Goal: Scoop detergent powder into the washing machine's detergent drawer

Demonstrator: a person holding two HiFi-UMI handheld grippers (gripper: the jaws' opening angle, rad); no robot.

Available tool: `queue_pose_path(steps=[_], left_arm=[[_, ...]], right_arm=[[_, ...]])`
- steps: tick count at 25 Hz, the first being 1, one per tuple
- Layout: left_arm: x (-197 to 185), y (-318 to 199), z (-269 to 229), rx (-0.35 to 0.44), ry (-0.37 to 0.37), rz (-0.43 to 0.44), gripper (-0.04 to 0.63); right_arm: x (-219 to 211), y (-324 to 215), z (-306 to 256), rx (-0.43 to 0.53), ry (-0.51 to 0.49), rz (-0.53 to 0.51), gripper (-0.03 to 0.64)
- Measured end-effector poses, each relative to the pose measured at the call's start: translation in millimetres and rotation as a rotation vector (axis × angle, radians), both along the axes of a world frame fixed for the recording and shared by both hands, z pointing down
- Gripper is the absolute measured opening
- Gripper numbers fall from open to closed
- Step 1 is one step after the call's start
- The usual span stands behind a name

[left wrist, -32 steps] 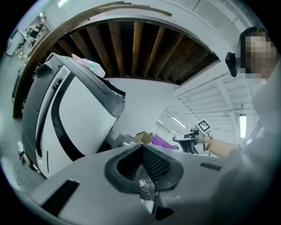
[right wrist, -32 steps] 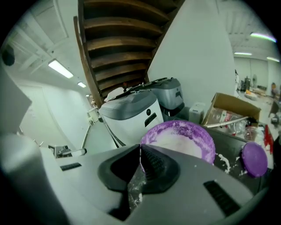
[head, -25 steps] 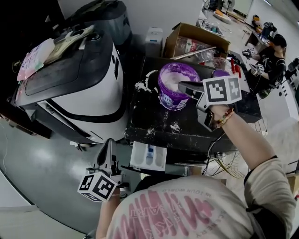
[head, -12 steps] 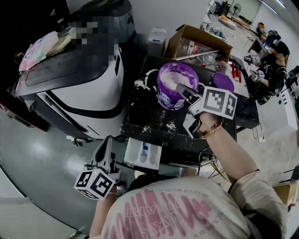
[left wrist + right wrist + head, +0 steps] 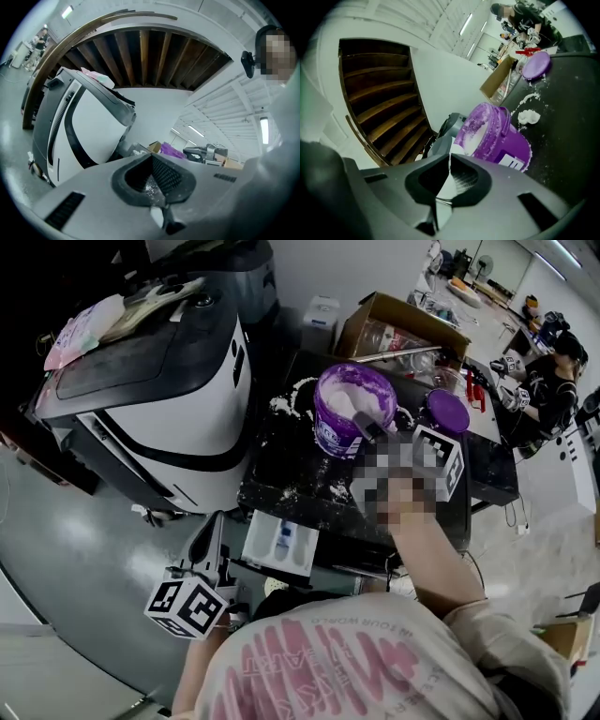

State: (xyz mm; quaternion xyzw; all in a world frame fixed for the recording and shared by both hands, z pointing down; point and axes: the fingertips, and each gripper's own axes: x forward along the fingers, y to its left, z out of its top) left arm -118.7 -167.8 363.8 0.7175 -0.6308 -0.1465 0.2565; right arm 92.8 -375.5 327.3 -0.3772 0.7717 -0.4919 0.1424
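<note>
Head view, near to far: the left gripper (image 5: 215,524), jaws pressed together on nothing, hangs low beside the open white detergent drawer (image 5: 281,542). Beyond, over the powder-strewn black table (image 5: 281,474), the right gripper (image 5: 450,158), jaws closing on a white scoop (image 5: 445,187), sits at the rim of the purple detergent tub (image 5: 352,409). 1 purple lid (image 5: 447,412) lies behind it; the washing machine (image 5: 178,399) stands at left.

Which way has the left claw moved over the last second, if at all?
No. The left claw keeps its place just left of the white drawer.
</note>
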Motion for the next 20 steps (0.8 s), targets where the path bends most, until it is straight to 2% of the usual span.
queue_pose_path(steps=[5, 13, 20], left_arm=[[1.3, 6.7, -2.0, -0.002, -0.004, -0.008, 0.002], [0.0, 14.3, -6.1, -0.002, -0.018, -0.029, 0.002], [7.3, 14.5, -13.3, 0.014, -0.020, -0.022, 0.002]], right_arm=[[0.1, -0.5, 0.6, -0.024, -0.059, 0.021, 0.005], [19.8, -6.0, -3.4, -0.028, -0.226, 0.106, 0.005], [31.8, 1.2, -8.6, -0.031, -0.317, 0.094, 0.005]])
